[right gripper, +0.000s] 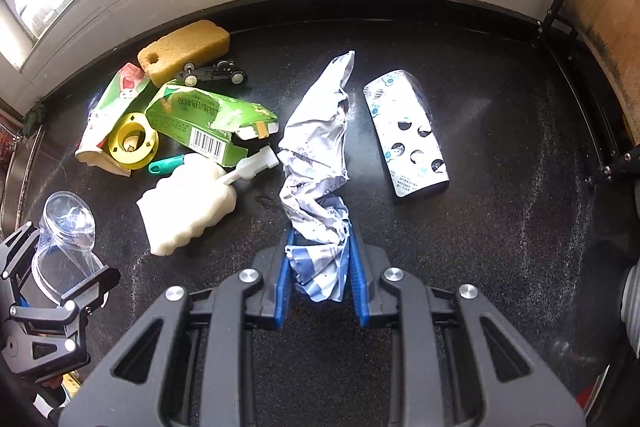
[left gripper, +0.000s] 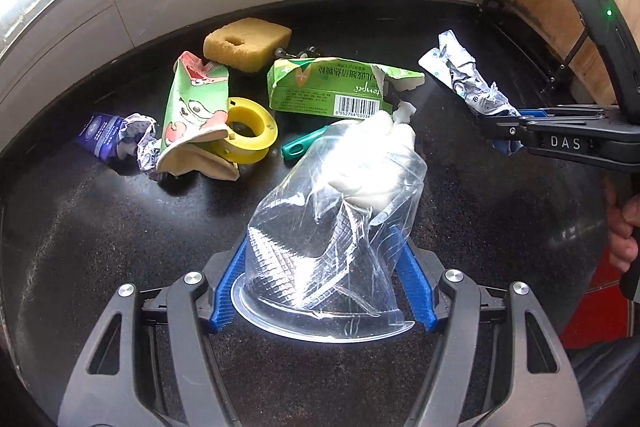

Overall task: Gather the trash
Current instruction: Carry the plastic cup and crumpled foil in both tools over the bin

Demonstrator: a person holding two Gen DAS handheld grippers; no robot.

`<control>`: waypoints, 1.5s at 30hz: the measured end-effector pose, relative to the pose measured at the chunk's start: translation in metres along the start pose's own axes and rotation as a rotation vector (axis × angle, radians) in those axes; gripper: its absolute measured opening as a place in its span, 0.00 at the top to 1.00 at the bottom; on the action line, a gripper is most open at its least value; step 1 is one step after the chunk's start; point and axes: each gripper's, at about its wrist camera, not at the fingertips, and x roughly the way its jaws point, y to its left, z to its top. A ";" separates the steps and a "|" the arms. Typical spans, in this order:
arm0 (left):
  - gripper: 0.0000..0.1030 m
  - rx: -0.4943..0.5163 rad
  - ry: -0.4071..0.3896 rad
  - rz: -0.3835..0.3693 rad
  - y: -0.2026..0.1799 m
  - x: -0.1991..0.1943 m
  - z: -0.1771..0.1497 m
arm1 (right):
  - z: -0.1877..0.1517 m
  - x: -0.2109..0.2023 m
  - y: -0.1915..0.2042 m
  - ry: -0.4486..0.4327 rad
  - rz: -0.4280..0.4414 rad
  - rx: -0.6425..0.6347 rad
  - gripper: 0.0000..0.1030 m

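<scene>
1. left gripper [left gripper: 320, 283] is clamped on a clear plastic cup [left gripper: 332, 227], its blue pads pressing the cup's sides just above the rim; the wall is visibly creased and buckled. the cup is held over the black countertop [left gripper: 120, 247], mouth toward the camera.
2. right gripper [right gripper: 320, 267] is pinched nearly closed on one end of a crumpled wrapper [right gripper: 316, 155]; the rest of the wrapper trails forward off the fingers, above the counter.
3. handling, judged: the cup is very light, thin and springy, so it caves under squeeze and could pop out sideways; a hold low on the stiffer rim looks safest. the wrapper is feather-light, limp and foil-like, so any pinch on a bunched part should do, though the free end will flop.
4. loose trash on the counter: torn green box [right gripper: 208, 123], green-and-pink carton [left gripper: 192, 111], second crumpled wrapper [left gripper: 120, 139], blister pack [right gripper: 406, 131].
5. boxes look like stiff card, light, best taken across a flattened edge. the blister pack is flat and slick, so an edge grip is needed.
6. likely not trash: yellow sponge [left gripper: 246, 43], white brush head [right gripper: 188, 203], yellow tape roll [left gripper: 248, 129].
7. no bin is visible in either view.
</scene>
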 end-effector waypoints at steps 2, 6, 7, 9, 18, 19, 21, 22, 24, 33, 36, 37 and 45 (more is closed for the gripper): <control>0.36 -0.009 -0.008 0.009 0.002 -0.004 0.001 | -0.002 -0.007 0.004 -0.009 0.005 -0.009 0.75; 0.36 -0.044 -0.038 0.031 0.012 -0.022 0.002 | 0.001 -0.021 0.019 -0.034 0.026 -0.046 0.75; 0.36 -0.058 -0.049 0.041 0.016 -0.029 0.001 | 0.003 -0.025 0.026 -0.040 0.033 -0.060 0.75; 0.36 -0.103 -0.073 0.051 0.027 -0.044 -0.001 | 0.007 -0.033 0.042 -0.056 0.055 -0.094 0.75; 0.36 -0.292 -0.136 0.192 0.082 -0.115 -0.040 | 0.004 -0.072 0.147 -0.109 0.191 -0.315 0.75; 0.36 -0.317 -0.141 0.210 0.089 -0.123 -0.048 | 0.002 -0.076 0.162 -0.110 0.212 -0.346 0.75; 0.36 -0.375 -0.148 0.255 0.105 -0.140 -0.069 | -0.006 -0.083 0.192 -0.111 0.256 -0.411 0.75; 0.36 -0.404 -0.152 0.278 0.112 -0.148 -0.080 | -0.010 -0.086 0.207 -0.110 0.276 -0.443 0.75; 0.36 -0.468 -0.161 0.328 0.128 -0.168 -0.106 | -0.020 -0.092 0.239 -0.105 0.325 -0.513 0.75; 0.36 -0.791 -0.168 0.536 0.183 -0.246 -0.235 | -0.090 -0.113 0.385 -0.046 0.522 -0.830 0.75; 0.36 -0.885 -0.165 0.601 0.192 -0.270 -0.279 | -0.120 -0.120 0.426 -0.021 0.576 -0.927 0.75; 0.36 -0.915 -0.162 0.620 0.194 -0.276 -0.293 | -0.131 -0.123 0.439 -0.013 0.594 -0.957 0.75; 0.36 -1.115 -0.114 0.695 0.204 -0.291 -0.398 | -0.220 -0.126 0.522 0.097 0.716 -1.151 0.75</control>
